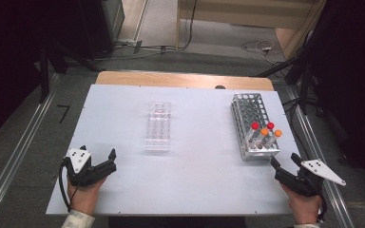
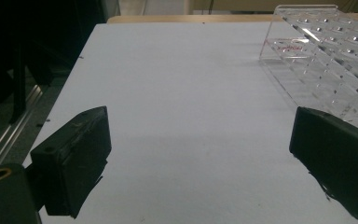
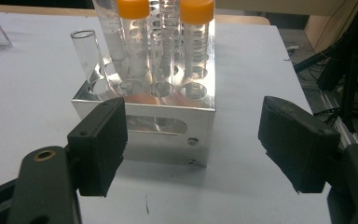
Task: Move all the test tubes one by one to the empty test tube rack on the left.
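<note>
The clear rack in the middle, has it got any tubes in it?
Empty: the clear rack shows only bare holes; the capped tubes stand in the metal rack.

A white table top (image 1: 123, 190) lies on a wooden desk (image 1: 180, 79). The grey floor (image 1: 171, 59) carries loose cables (image 1: 259, 46). Metal rails (image 1: 16, 156) run along both sides. Dark curtains (image 1: 9, 57) hang left and right.

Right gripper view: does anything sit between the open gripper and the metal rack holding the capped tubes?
Nothing visible does. The right gripper faces the perforated metal rack across bare white table. Its jaws stand apart, holding nothing. The orange-capped tubes and an uncapped clear tube stand in the rack's near end.
</note>
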`<state>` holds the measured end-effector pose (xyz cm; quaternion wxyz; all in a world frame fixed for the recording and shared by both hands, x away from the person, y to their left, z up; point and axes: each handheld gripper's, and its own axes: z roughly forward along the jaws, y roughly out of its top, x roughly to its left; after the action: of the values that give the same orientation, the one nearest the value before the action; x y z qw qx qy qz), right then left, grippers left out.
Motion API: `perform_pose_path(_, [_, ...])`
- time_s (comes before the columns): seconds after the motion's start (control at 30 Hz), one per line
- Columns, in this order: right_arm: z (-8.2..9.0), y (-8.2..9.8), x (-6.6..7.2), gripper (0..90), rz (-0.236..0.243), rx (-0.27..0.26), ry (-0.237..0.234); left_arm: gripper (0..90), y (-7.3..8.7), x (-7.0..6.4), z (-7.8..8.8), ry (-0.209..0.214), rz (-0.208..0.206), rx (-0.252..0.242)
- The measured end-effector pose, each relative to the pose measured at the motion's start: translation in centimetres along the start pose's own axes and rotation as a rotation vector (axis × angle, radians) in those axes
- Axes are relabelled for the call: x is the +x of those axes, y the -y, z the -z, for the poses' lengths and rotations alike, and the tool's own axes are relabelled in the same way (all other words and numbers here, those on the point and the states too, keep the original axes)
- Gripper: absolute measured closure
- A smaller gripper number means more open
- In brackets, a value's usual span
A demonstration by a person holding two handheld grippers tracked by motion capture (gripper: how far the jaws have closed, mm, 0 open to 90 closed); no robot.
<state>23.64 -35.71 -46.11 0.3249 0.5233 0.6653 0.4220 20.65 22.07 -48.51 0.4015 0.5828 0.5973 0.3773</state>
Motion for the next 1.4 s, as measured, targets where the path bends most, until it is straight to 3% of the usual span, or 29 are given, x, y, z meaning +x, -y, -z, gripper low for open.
perform_pose_path(0.5, [-1.1, -0.7, 0.5, 30.9, 0.010, -0.013, -0.016, 5.8, 0.0, -0.2, -0.1, 0.007, 0.001, 0.001])
perform_pose_path(0.77, [-2.5, -1.3, 1.3, 47.7, 0.032, -0.013, -0.025, 5.8, 0.0, -0.1, 0.0, 0.009, 0.001, 0.003])
perform_pose_path(0.97, [-3.3, -1.6, 1.5, 59.7, 0.020, -0.009, -0.022, 5.8, 0.0, -0.2, -0.1, 0.010, 0.001, 0.005])
perform_pose_path(1.4, [-4.5, -1.7, 1.6, 68.0, 0.027, 0.007, -0.016, 5.8, 0.0, -0.2, -0.1, 0.010, -0.004, 0.008])
